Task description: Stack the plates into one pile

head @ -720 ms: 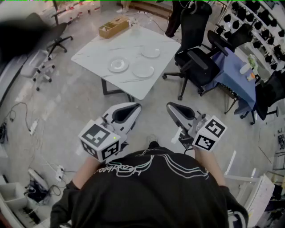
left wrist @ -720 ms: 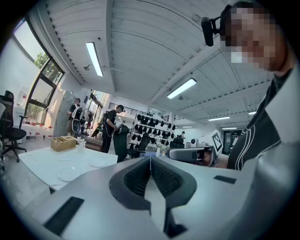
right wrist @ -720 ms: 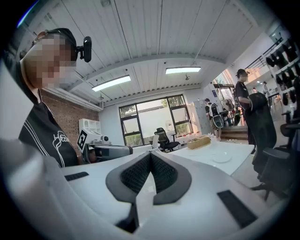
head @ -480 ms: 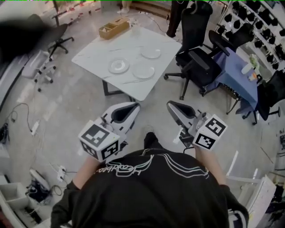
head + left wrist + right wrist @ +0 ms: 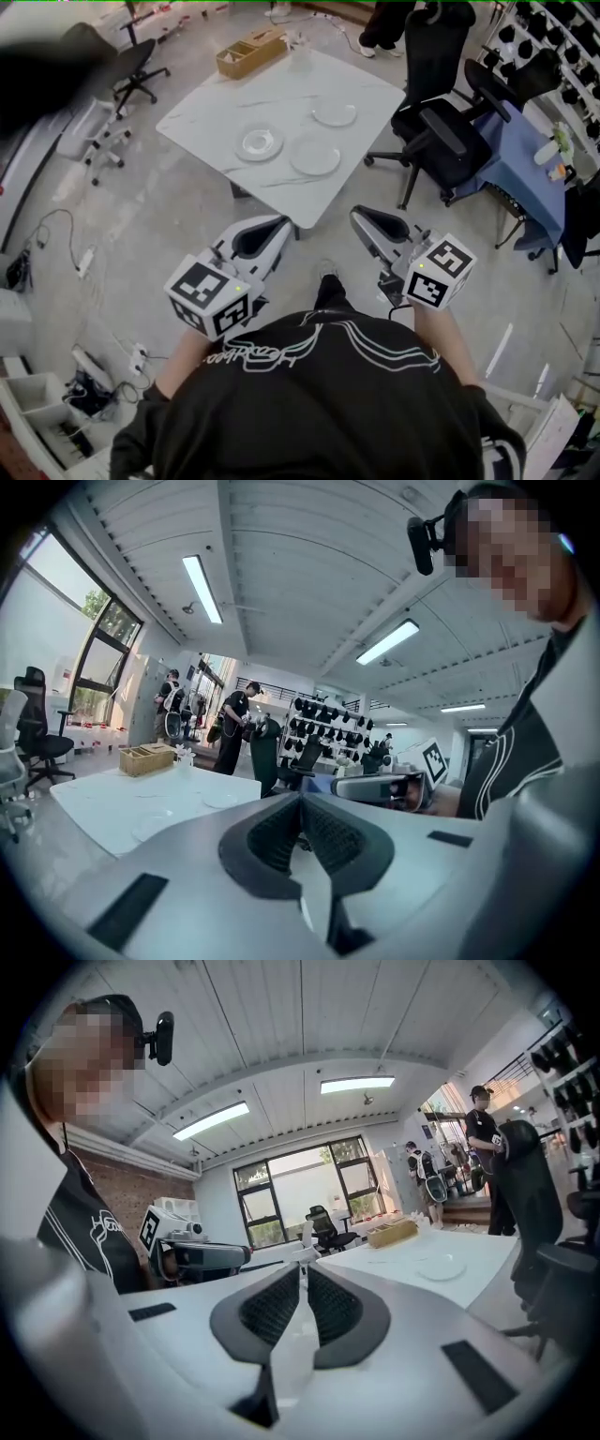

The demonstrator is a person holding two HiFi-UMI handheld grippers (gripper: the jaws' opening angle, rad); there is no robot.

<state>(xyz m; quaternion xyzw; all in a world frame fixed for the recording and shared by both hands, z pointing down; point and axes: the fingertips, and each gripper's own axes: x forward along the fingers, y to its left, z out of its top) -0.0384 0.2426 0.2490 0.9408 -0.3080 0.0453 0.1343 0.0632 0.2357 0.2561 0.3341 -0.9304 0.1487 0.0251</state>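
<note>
Three clear glass plates lie apart on the white table: one at the left, one in front, one farther back. Both grippers hover over the floor, well short of the table, close to my chest. My left gripper points toward the table, its dark pads together and holding nothing. My right gripper is likewise shut and empty, pads meeting. In the left gripper view the plates lie far ahead on the table. The right gripper view shows one plate off to the right.
A wooden box stands at the table's far corner. Black office chairs crowd the table's right side, with a blue-covered table beyond. Another chair is at the left. Cables and a power strip lie on the floor.
The table and plates have slid lower and rightward in the head view as the person steps toward them. Both grippers stay shut and in the same place before the body.
</note>
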